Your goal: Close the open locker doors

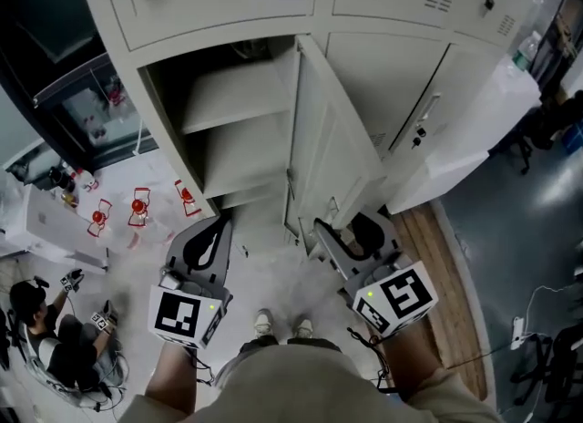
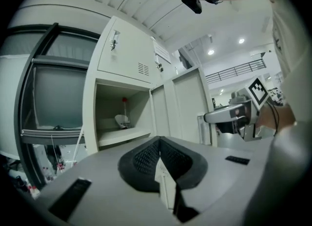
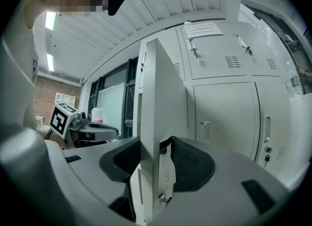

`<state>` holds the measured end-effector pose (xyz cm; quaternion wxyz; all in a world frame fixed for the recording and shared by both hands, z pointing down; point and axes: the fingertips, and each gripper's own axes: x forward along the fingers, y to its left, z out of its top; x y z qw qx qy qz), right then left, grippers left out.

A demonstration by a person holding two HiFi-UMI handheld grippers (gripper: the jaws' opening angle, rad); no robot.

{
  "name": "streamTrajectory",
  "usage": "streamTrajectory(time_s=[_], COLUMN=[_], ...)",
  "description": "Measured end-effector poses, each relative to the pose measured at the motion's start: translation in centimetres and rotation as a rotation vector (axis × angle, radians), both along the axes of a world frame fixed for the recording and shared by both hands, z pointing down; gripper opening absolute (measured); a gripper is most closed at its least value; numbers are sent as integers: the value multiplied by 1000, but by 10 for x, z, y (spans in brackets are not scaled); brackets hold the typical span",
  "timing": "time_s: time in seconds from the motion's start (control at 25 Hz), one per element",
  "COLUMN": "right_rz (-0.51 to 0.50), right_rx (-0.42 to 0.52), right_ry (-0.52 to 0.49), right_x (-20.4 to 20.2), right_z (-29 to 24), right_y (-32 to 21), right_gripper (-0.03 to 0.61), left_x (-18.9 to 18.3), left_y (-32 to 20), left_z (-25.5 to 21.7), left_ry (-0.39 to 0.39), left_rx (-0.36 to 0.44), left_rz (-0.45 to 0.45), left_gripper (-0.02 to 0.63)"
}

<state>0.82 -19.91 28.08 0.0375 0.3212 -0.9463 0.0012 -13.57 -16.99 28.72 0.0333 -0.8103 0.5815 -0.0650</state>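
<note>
Right gripper (image 3: pixel 157 144) stands spread around the edge of the locker door (image 3: pixel 163 88); only its own view shows this. Left gripper (image 2: pixel 159 144) is pressed together, empty.

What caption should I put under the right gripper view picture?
Right hand-held gripper straddling the edge of the open locker door.

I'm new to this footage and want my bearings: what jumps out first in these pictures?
The open locker door stands at the centre of the head view, swung out from a shelved compartment, with its edge between the parted jaws of the right gripper. The left gripper, jaws together, hangs empty before the foot of that compartment. A person sits on the floor at lower left.
</note>
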Motion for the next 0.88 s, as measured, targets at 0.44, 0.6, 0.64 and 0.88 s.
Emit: streamTrajectory(time_s=[0.44,0.6,0.64,0.88], right_rz=[-162,-199,-209,-242], right_rx=[29,43,44,50], right_ry=[-9,-9,-8,-16], right_x=[-90,-122,-130,-176], right_z=[-2,0,1,3], right_y=[17,14,12,-6], right_gripper=[253,258,255,248], left_x=[-72,-99,-106,-144], left_y=[37,42,43,42], left_z=[-1,1,2,6], left_ry=[16,19,19,23], left_rx=[0,-2,-3,-9], left_rz=[-137,-180,-191,-241], left_gripper=[6,6,6,6])
